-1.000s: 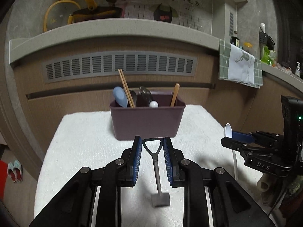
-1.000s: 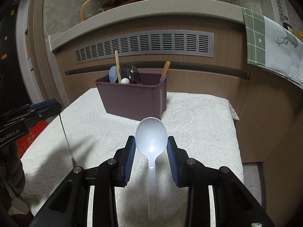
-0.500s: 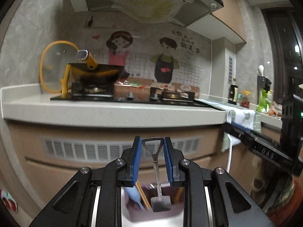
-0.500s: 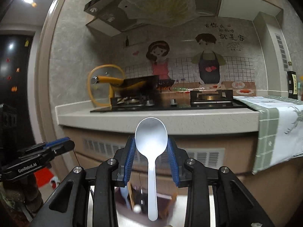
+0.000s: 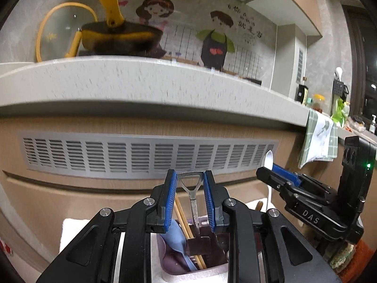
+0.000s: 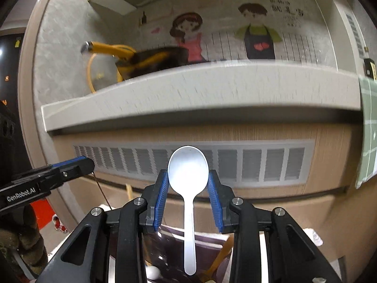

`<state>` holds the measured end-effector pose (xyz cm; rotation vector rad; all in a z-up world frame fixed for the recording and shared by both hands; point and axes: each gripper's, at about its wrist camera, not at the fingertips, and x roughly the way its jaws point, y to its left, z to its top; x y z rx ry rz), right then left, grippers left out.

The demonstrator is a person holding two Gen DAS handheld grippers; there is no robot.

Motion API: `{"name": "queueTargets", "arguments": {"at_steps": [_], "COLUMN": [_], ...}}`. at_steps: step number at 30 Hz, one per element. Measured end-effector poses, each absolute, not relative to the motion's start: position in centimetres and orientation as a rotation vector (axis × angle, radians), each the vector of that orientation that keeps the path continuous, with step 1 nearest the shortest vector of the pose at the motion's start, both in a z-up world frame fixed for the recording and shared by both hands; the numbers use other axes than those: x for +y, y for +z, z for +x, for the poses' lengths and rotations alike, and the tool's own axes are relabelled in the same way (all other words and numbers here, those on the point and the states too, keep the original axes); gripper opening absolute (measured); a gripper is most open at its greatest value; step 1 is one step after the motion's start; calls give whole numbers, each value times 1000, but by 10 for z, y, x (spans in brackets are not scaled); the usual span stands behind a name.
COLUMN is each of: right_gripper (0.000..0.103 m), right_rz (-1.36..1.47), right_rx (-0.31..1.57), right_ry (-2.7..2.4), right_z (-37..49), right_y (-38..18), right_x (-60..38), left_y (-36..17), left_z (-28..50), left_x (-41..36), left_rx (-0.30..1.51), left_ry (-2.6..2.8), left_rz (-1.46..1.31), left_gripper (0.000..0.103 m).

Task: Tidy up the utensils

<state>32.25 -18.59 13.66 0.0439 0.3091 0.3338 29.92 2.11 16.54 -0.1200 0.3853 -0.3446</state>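
Note:
My left gripper (image 5: 190, 179) is shut on the triangular handle of a small metal shovel-shaped spoon (image 5: 193, 210), whose square blade hangs down over the purple utensil box (image 5: 169, 261). The box holds a blue spoon (image 5: 177, 238) and wooden chopsticks (image 5: 186, 228). My right gripper (image 6: 188, 184) is shut on the bowl of a white plastic spoon (image 6: 189, 188), handle hanging down over the same box (image 6: 207, 240). In the left wrist view the right gripper (image 5: 278, 176) shows at the right with the white spoon.
The box stands on a white cloth-covered table (image 5: 70, 231). Behind it is a kitchen counter (image 5: 141, 87) with a grey vent grille (image 5: 141, 155), a yellow-handled pan (image 5: 117, 35) on top and a green towel (image 5: 318, 139) hanging at the right.
Both grippers rose from table height, tilted up, then came down close over the box. Each utensil now hangs with its lower end over the box opening. Both grips stayed shut.

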Motion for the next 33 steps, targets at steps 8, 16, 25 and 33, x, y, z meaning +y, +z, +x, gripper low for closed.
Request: {"name": "queueTargets", "arguments": {"at_steps": [8, 16, 25, 33], "right_gripper": [35, 35, 35, 35], "right_rz": [97, 79, -19, -56], "right_rx": [525, 504, 519, 520], "right_ry": [387, 367, 348, 314], "right_z": [321, 226, 115, 62], "right_y": [80, 84, 80, 71], "right_x": [-199, -219, -205, -199], "left_y": [117, 100, 89, 85], "left_z": [293, 187, 60, 17], "left_x": [0, -4, -21, -28], "left_rx": [518, 517, 545, 571], "left_ry": [-334, -180, -90, -74], "left_rz": [-95, -72, -68, -62], "left_gripper": [50, 51, 51, 50]}}
